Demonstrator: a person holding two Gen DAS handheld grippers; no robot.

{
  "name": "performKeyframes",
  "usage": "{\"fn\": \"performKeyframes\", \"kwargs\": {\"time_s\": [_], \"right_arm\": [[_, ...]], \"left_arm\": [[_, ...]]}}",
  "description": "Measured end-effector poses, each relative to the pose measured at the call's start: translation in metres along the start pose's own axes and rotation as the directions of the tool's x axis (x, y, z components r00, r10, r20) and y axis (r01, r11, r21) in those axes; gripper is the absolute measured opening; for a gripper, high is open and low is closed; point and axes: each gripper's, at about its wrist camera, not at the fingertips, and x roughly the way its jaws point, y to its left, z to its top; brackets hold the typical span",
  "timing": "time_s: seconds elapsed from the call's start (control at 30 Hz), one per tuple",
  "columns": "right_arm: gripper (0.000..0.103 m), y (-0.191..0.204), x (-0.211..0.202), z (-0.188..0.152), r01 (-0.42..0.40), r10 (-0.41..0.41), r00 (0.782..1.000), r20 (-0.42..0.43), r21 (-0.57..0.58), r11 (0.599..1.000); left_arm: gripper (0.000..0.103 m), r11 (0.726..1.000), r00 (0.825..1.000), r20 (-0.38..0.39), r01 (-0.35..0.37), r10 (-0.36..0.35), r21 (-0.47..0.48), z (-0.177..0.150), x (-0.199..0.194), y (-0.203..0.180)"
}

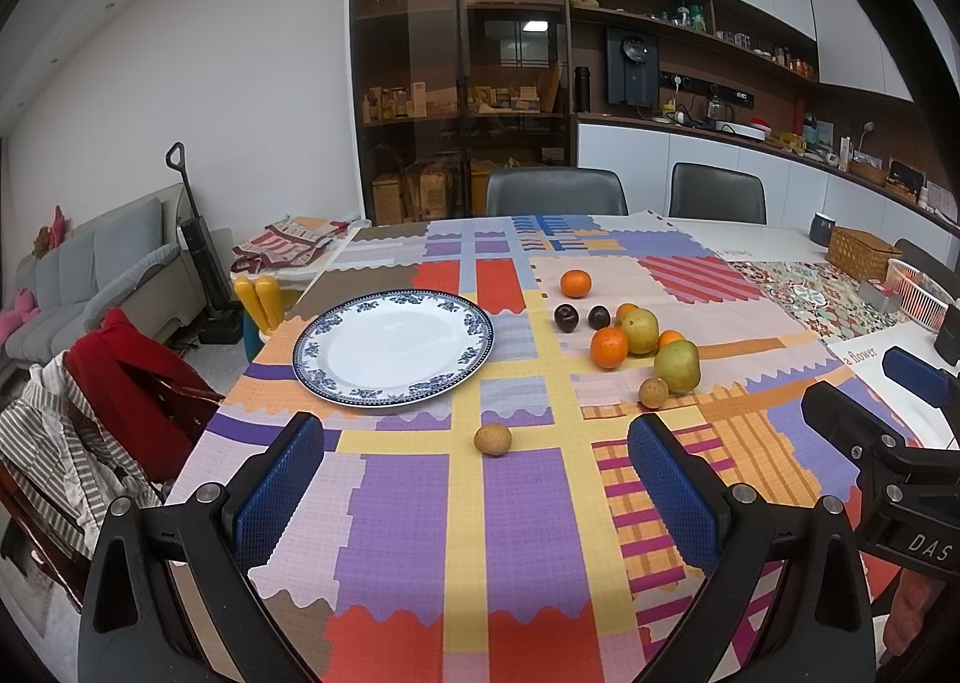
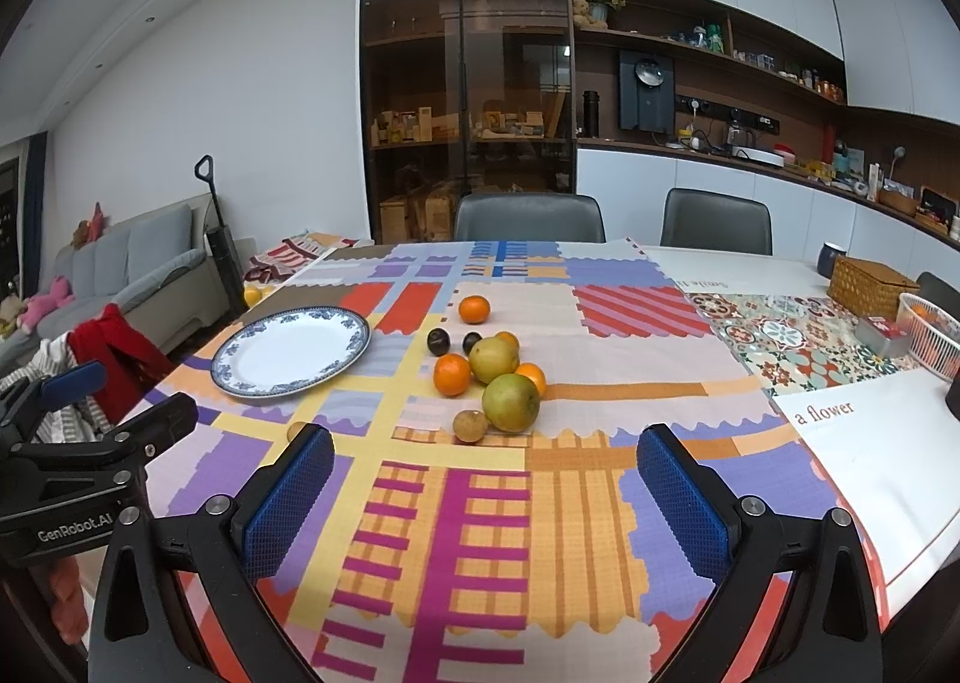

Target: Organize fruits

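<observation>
A white plate with a blue rim (image 1: 393,347) (image 2: 291,352) lies empty on the patchwork tablecloth. To its right lies a cluster of fruit: several oranges (image 1: 609,347) (image 2: 451,374), two green pears (image 1: 677,366) (image 2: 510,402), two dark plums (image 1: 566,318) (image 2: 438,341) and a small brown fruit (image 1: 653,392) (image 2: 470,426). Another small brown fruit (image 1: 492,439) lies alone in front of the plate. My left gripper (image 1: 477,494) is open and empty, just short of that lone fruit. My right gripper (image 2: 486,500) is open and empty, short of the cluster.
A wicker box (image 2: 870,285), a white basket (image 2: 930,335) and a dark mug (image 2: 830,258) stand at the far right of the table. Two grey chairs (image 2: 528,216) stand behind the table. A chair draped with red and striped clothes (image 1: 120,383) stands at the left edge.
</observation>
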Motion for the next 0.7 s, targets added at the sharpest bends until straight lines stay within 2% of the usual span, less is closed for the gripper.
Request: {"fn": "performKeyframes", "kwargs": {"time_s": [0.43, 0.7], "right_arm": [[0.102, -0.003, 0.002, 0.0, -0.007, 0.007, 1.0, -0.007, -0.007, 1.0], [0.102, 0.001, 0.018, -0.006, -0.023, 0.021, 0.998, -0.051, -0.02, 1.0]], "left_arm": [[0.103, 1.0, 1.0, -0.012, 0.0, 0.0, -0.005, 0.0, 0.004, 0.002], [0.103, 1.0, 0.999, -0.051, 0.005, -0.005, -0.011, -0.006, 0.021, 0.006]]}}
